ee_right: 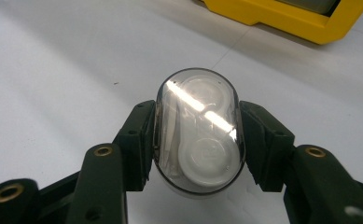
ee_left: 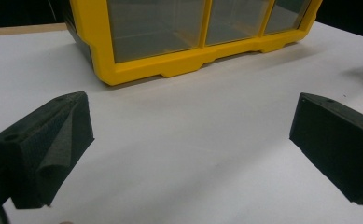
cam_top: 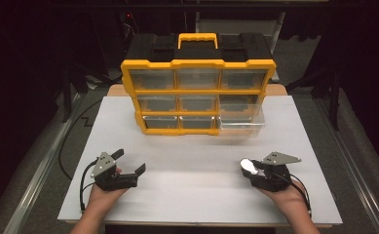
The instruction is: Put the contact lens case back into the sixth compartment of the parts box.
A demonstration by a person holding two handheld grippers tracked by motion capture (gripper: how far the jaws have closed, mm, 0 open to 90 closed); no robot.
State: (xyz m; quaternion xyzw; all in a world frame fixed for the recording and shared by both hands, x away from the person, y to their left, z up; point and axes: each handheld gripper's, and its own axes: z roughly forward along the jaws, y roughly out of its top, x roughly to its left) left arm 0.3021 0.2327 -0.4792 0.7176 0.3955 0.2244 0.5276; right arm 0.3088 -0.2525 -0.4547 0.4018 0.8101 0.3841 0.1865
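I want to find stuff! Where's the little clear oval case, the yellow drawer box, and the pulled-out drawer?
Clear oval plastic case (ee_right: 198, 135): right gripper view, its lid.
Yellow plastic drawer organizer (cam_top: 198, 63): high view, top frame bar.
Clear pulled-out drawer (cam_top: 240, 125): high view, front wall.

The case clamped in the right gripper is clear smoky plastic with white round shapes inside — a bright glare streak crosses it. Both grippers are black, the left gripper with finely textured pads and each topped by a grey plate. Ahead of them, the organizer is yellow-framed with clear drawers and a black top — the table is plain white.
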